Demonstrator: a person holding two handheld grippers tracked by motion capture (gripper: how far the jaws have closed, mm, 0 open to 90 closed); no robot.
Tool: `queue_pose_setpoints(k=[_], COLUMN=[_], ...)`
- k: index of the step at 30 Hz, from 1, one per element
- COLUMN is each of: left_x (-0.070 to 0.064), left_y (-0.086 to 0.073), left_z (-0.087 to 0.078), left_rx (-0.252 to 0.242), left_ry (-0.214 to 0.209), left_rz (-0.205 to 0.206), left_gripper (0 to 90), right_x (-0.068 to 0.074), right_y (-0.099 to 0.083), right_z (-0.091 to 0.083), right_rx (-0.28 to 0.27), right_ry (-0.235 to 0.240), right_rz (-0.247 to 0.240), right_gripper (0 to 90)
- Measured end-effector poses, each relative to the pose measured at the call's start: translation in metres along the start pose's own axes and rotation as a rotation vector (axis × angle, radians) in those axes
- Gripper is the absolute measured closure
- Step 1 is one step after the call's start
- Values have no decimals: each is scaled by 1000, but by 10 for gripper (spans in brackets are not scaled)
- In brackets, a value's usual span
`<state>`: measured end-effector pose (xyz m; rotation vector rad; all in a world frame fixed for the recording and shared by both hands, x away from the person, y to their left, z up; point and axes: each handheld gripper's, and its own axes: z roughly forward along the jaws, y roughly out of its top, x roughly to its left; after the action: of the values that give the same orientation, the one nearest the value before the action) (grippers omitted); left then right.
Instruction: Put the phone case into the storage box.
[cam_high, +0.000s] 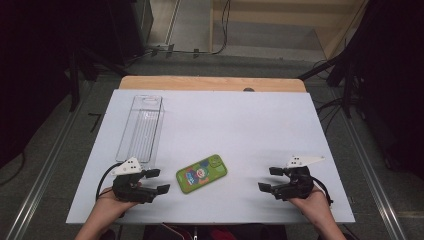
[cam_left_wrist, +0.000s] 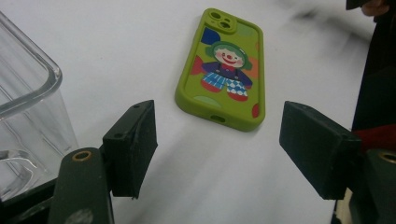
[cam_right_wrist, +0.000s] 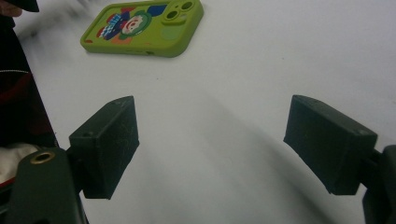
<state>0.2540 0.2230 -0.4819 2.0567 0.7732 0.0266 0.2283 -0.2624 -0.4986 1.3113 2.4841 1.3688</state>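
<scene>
As laid out from left to right on the white board (cam_high: 240, 125):

Item 1, box (cam_high: 140, 127): one, clear plastic, long and narrow, empty, standing at the board's left with its long axis running away from the person. Its near end stands just beyond the left gripper; its rounded corner (cam_left_wrist: 28, 84) fills the left of the left gripper view.

Item 2, left gripper (cam_high: 155, 181): one, held in the left hand (cam_high: 112, 202) at the near left edge. Jaws stand wide apart with nothing between them, pointing right toward the phone.

Item 3, phone (cam_high: 201, 173): one, in a green case printed with a clown, lying flat and face down on the board between the two grippers, touching neither. Its long axis runs slantwise, near-left to far-right, camera end to the far right. In the left gripper view the phone (cam_left_wrist: 223, 70) lies straight ahead of the open jaws, bottom end nearest, axis roughly in line with the view. In the right gripper view the phone (cam_right_wrist: 144, 28) sits farther off, up and to the left of the jaws.

Item 4, right gripper (cam_high: 270, 179): one, in the right hand (cam_high: 312, 202) at the near right. Jaws likewise spread, empty, pointing left.

Judgement: the left gripper is the nearer, and the phone's bottom end faces it; to grip across the short sides, a short forward reach looks sufficient.
</scene>
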Motion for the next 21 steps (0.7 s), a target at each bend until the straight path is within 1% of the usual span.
queue_pose_setpoints(k=[2,4,6,8,12,15,17,21], left_x=[0,0,-2,-5,-10,-13,-13,-13], left_y=[0,1,3,7,16,22,26,33], left_z=[0,1,2,2,0,1,4,10], left_rx=[0,6,5,4,-23,-26,-18,1], left_ry=[2,-1,-4,-1,-11,-17,-16,-28], left_rz=[1,-9,-2,11,13,23,13,-3], left_gripper=[285,285,285,284,284,284,284,284], right_x=[0,-1,-1,-1,-1,0,0,0], right_y=[-1,-1,-1,-1,-1,-1,0,0], right_z=[0,1,1,1,1,2,2,2], right_rx=[-2,2,1,0,-3,-2,-2,0], right_ry=[1,3,5,6,8,13,15,13], right_rz=[4,2,2,2,2,-3,-3,-2], right_gripper=[156,155,156,156,156,156,155,156])
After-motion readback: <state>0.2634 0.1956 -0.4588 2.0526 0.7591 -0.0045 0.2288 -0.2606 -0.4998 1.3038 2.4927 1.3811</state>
